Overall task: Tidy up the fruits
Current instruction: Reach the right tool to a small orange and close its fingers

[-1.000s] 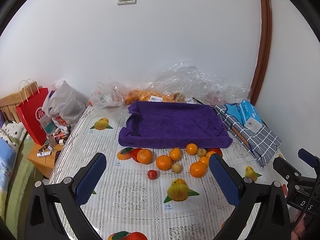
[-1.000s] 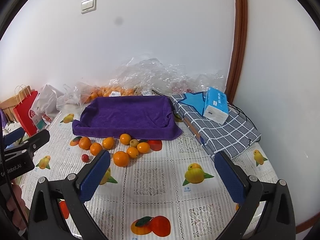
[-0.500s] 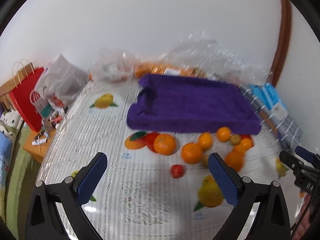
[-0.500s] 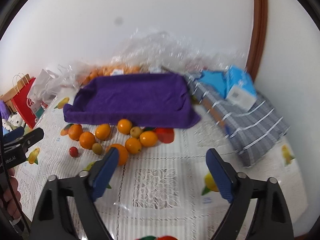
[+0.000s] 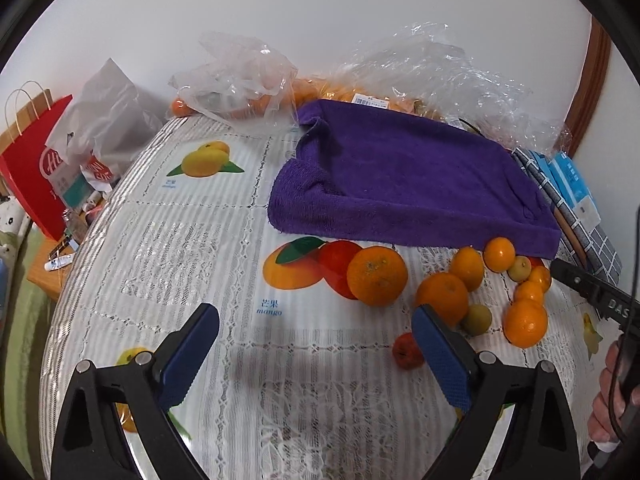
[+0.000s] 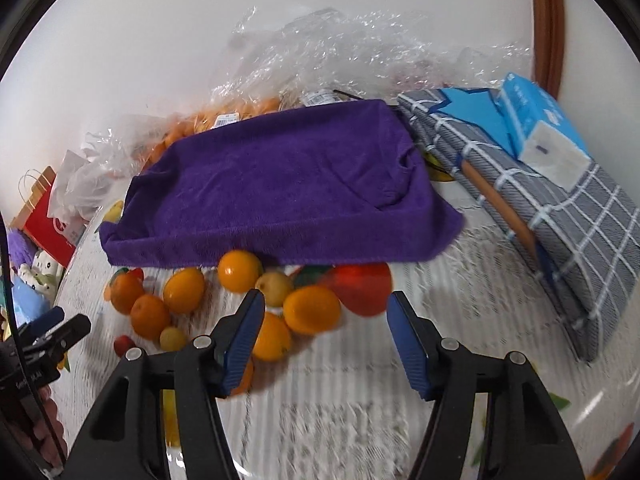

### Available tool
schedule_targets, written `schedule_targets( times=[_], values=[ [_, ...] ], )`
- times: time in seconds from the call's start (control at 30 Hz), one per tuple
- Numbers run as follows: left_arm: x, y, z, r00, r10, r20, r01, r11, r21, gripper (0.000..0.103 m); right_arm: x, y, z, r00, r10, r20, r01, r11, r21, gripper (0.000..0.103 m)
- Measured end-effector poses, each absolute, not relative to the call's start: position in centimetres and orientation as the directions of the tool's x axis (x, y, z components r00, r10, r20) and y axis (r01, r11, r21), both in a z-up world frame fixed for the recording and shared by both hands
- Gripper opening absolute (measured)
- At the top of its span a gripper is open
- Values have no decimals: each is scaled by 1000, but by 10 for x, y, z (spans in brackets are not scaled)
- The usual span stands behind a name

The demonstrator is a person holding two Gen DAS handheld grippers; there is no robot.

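Nearest, we list our left gripper [image 5: 316,330], jaws wide apart and just easing inward, nothing between them but the fruit-printed white lace tablecloth [image 5: 192,240] covering the bench.

Our right gripper [image 6: 325,322] comes next, its jaws half apart and lately closing, with no pad touching fruit; a round orange tangerine [image 6: 312,309] sits just beyond the gap, slightly left of centre.

On the bench beyond, we count a loose cluster of fruit: a large dimpled orange [image 5: 377,276], a second orange [image 5: 442,298], a small red round fruit [image 5: 407,351], a small yellow-green fruit [image 5: 477,320] and several smaller tangerines, all touching or just beside one another along the near edge of the cloth.

Behind them lies a purple terry towel [image 5: 408,184], draped over something flat that we cannot identify.

Farthest stand crumpled clear plastic bags [image 5: 240,76] holding more oranges, and a folded grey checked cloth [image 6: 560,200].

Risk, in our judgement: the fruits are round and packed tight, so a pad landing off-centre could nudge neighbours rolling toward the bench edge. Blur in the right view suggests haste, which would worsen it.
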State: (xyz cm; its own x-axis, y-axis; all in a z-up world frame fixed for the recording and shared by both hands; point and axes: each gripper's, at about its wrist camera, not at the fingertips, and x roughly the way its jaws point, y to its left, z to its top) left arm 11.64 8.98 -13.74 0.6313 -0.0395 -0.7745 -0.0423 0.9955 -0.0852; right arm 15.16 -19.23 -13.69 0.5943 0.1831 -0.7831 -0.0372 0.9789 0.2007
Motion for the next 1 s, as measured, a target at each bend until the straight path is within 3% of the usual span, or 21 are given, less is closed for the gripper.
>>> schedule_targets(
  times=[0.2,0.27,0.3,0.57,0.73,1.0],
  values=[
    [121,91,-141,631,-80,-772,-16,993,-116,97,162,-193,-156,558,227,-798,-27,966,256,49],
    [122,88,-142,631,-87,-771,-5,993,-116,97,162,-198,-157,556,262,-789,-30,955,296,37],
    [123,86,-143,631,-92,-770,4,993,-115,97,162,-200,-157,551,272,-789,-30,951,308,36],
    [129,75,-147,620,-116,-776,31,992,-124,93,146,-217,-155,568,166,-806,-5,980,198,36],
    [141,73,-147,623,-89,-777,11,994,-105,80,141,-220,-160,564,188,-804,-27,977,210,38],
    [157,69,-156,604,-104,-790,22,993,-114,79,143,-213,-168,568,149,-809,-38,987,156,39]
  ],
)
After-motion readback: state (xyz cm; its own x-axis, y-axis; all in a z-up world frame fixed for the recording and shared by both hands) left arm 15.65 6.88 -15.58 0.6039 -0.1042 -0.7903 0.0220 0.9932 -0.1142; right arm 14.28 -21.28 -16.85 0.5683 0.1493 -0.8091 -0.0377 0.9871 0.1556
